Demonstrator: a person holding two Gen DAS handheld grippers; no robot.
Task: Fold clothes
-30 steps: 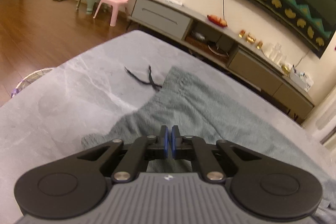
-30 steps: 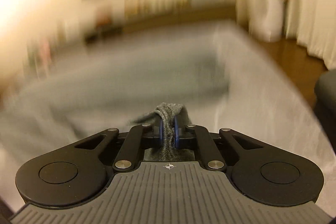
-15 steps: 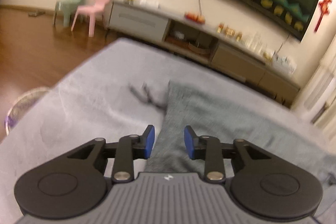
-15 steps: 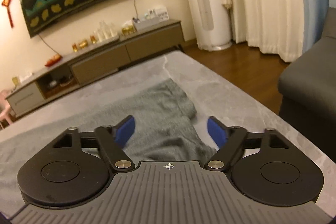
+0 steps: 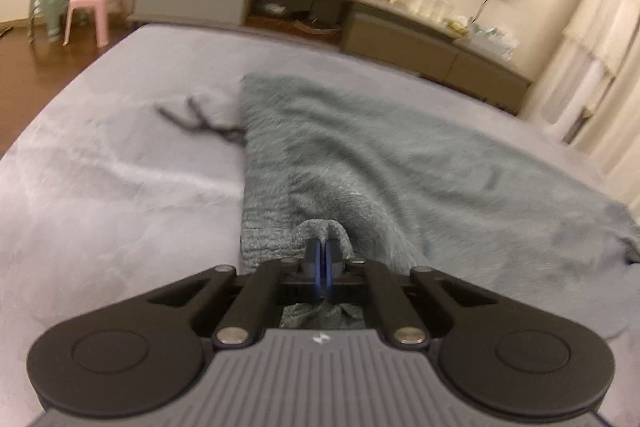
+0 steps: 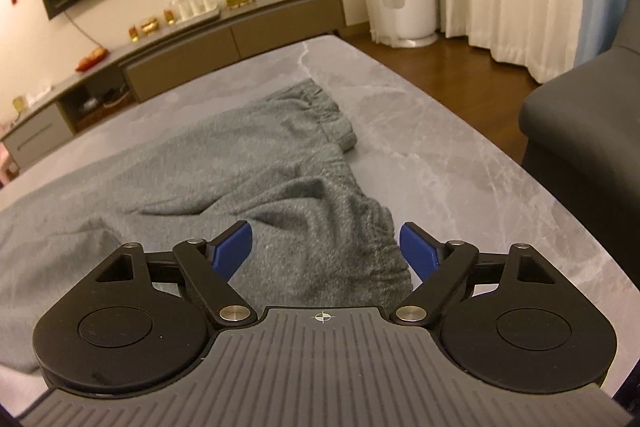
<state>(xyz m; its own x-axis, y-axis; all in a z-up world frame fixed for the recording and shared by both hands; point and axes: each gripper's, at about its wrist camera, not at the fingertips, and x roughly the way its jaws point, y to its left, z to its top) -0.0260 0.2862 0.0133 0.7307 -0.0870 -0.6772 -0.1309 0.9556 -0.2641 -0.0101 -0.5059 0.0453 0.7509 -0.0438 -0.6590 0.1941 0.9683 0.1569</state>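
A pair of grey sweatpants [image 6: 248, 163] lies spread across the grey marble-patterned table [image 6: 460, 155], its fabric soft, fleecy and loosely rumpled. In the right wrist view the two leg ends point toward the table's right side: the far cuff [image 6: 320, 111] is gathered with elastic and lies flat, while the near cuff [image 6: 372, 247] is bunched into wrinkles just ahead of the right gripper [image 6: 326, 247]. That gripper has just been opening; its blue pads [image 6: 232, 247] stand wide apart on either side of the near cuff and do not press on it. In the left wrist view the ribbed waistband [image 5: 264, 223] runs along the garment's left edge, and dark drawstrings [image 5: 192, 115] trail out onto the bare table farther off. The left gripper [image 5: 322, 255] has just been closing; its jaws are pressed together, pinching a small raised fold of the waistband fabric between them. This view is somewhat blurred.
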